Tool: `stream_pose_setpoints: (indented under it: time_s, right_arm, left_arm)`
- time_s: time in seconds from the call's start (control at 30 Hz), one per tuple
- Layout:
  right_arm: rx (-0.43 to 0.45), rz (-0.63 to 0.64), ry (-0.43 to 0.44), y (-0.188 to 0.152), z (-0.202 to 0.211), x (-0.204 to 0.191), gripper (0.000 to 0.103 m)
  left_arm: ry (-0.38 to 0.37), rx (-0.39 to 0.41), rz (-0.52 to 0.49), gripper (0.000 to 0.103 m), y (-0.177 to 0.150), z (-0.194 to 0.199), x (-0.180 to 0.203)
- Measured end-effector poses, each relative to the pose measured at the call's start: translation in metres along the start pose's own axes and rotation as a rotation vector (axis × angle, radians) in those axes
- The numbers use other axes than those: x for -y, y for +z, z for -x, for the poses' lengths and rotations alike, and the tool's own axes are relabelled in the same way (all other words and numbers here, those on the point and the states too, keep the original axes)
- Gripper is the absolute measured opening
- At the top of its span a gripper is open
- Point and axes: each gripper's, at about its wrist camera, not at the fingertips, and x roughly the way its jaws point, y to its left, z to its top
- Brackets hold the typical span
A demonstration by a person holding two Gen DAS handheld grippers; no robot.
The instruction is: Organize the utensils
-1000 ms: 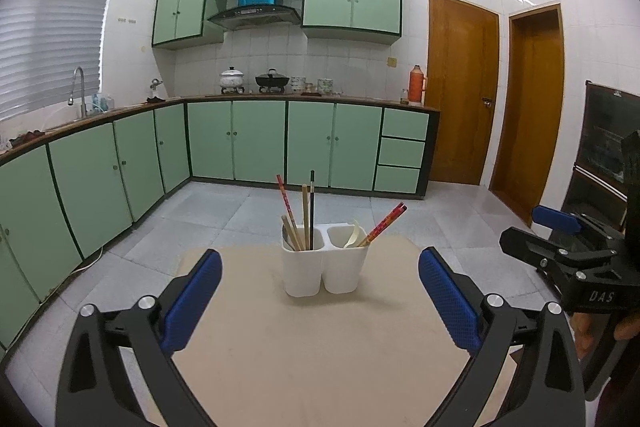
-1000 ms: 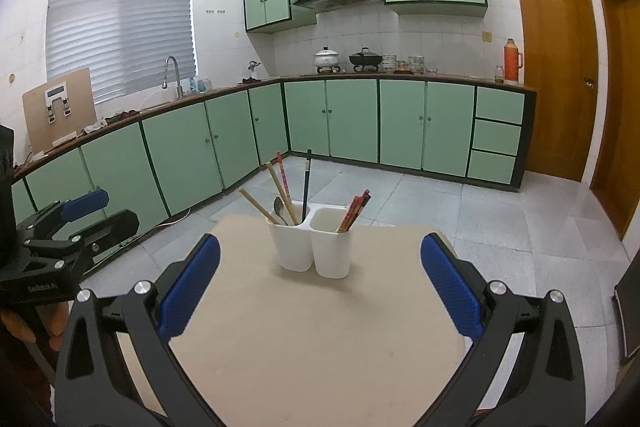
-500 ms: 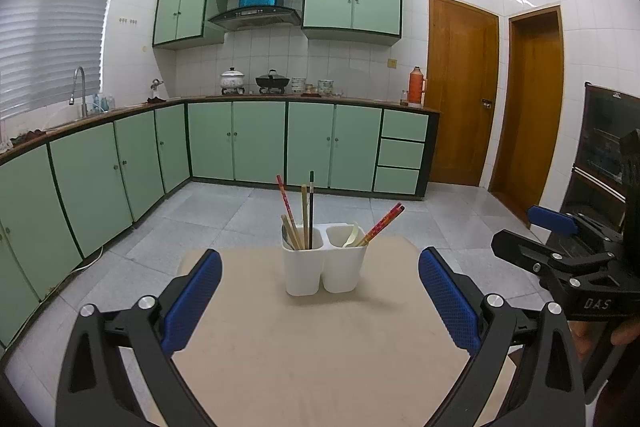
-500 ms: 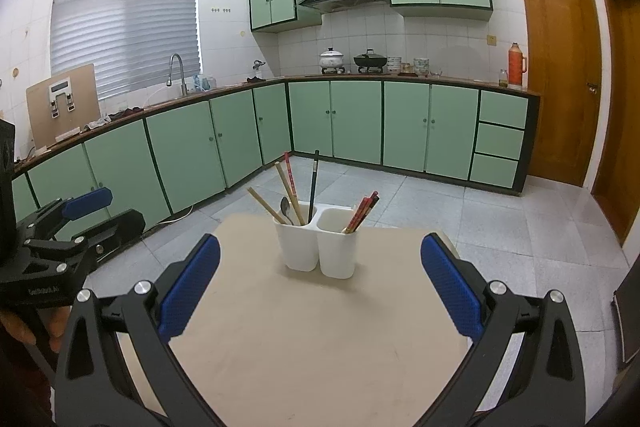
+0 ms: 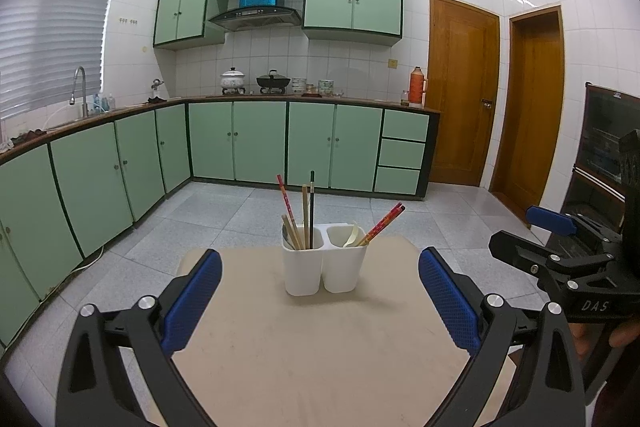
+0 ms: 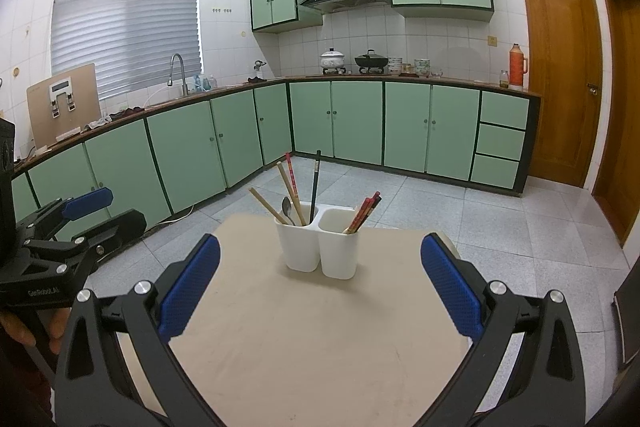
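Left wrist view: left gripper jaws wide apart, nothing between. Right gripper likewise spread, unloaded. White twin-cup utensil holder stands upright near far edge of beige table, w/ chopsticks in both cups.

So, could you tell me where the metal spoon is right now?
In the right wrist view, the metal spoon stands in the left compartment of the white holder, among the wooden chopsticks.
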Motion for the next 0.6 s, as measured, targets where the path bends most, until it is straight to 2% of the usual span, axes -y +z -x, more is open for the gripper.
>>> stream_pose_setpoints:
  time_s: [0.6]
  right_arm:
    - [-0.002, 0.001, -0.001, -0.0005, -0.0001, -0.0022, 0.098]
  left_arm:
    - [0.003, -0.004, 0.003, 0.097, -0.0022, 0.0036, -0.0005]
